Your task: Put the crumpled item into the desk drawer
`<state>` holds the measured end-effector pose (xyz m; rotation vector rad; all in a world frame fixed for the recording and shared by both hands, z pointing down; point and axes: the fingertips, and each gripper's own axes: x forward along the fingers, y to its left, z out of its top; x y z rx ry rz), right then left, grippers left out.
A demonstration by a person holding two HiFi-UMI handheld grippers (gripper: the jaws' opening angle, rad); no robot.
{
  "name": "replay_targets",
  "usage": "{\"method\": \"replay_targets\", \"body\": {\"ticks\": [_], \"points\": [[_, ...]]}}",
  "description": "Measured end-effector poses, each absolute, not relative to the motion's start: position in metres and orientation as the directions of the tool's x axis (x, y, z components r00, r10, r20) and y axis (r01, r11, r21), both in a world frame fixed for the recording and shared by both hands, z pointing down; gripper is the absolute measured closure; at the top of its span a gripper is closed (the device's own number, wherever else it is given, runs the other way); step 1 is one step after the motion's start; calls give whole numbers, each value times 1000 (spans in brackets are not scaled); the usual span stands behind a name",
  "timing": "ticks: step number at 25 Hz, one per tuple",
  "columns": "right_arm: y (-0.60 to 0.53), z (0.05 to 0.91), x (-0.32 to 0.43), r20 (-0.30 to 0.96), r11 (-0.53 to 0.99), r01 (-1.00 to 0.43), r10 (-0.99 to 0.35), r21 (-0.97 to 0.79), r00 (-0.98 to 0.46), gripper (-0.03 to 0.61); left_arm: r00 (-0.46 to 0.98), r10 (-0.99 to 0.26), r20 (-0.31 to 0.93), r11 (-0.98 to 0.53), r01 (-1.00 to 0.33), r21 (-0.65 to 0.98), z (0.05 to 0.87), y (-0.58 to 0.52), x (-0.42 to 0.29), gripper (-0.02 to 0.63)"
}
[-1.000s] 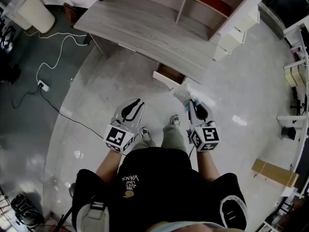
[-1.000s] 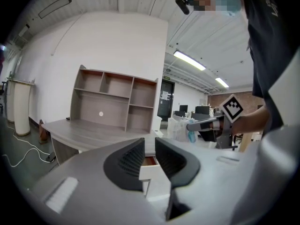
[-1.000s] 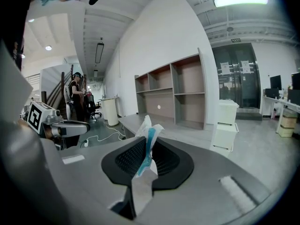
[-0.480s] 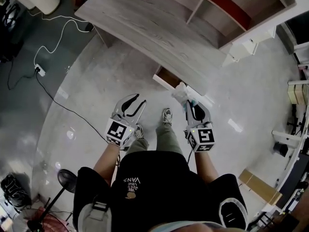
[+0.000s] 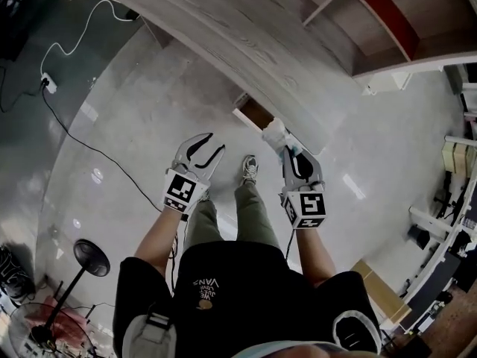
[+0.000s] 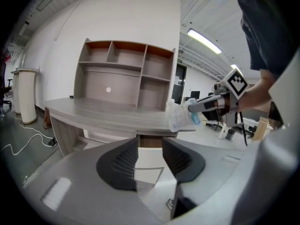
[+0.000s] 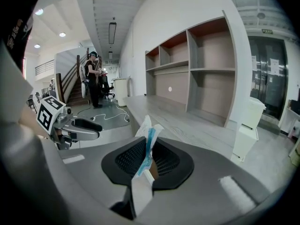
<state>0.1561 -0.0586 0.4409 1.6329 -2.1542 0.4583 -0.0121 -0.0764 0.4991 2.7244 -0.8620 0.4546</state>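
Note:
A crumpled white and blue item sticks out of my right gripper, which is shut on it just in front of the open desk drawer. In the right gripper view the item stands pinched between the black pads. The drawer hangs under the front edge of the grey wooden desk. My left gripper hovers over the floor to the left of the drawer; its jaws are opening and nothing is between them. Its own view looks through the gap at the drawer, with the item up to the right.
A shelf unit stands on the desk's back. A white cable and power strip lie on the floor at left, a black round stand base at lower left. My feet are below the drawer. A person stands far behind.
The left gripper's jaws have gone from shut to spread apart. I have stepped closer to the desk, and the right gripper has carried the item up to the drawer.

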Motion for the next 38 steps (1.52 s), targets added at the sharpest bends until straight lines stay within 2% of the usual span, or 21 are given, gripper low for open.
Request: {"method": "replay_targets", "body": {"ticks": [15, 25, 38], "points": [[-89, 501, 138, 523, 365, -925, -812, 109, -259, 535, 750, -480, 456, -807, -581, 107, 590, -109, 4, 430], [-93, 524, 138, 572, 413, -888, -785, 200, -236, 535, 759, -456, 465, -821, -561, 111, 612, -124, 23, 430], [-95, 536, 143, 551, 420, -859, -808, 291, -208, 535, 764, -403, 504, -844, -523, 118, 624, -135, 43, 428]]}}
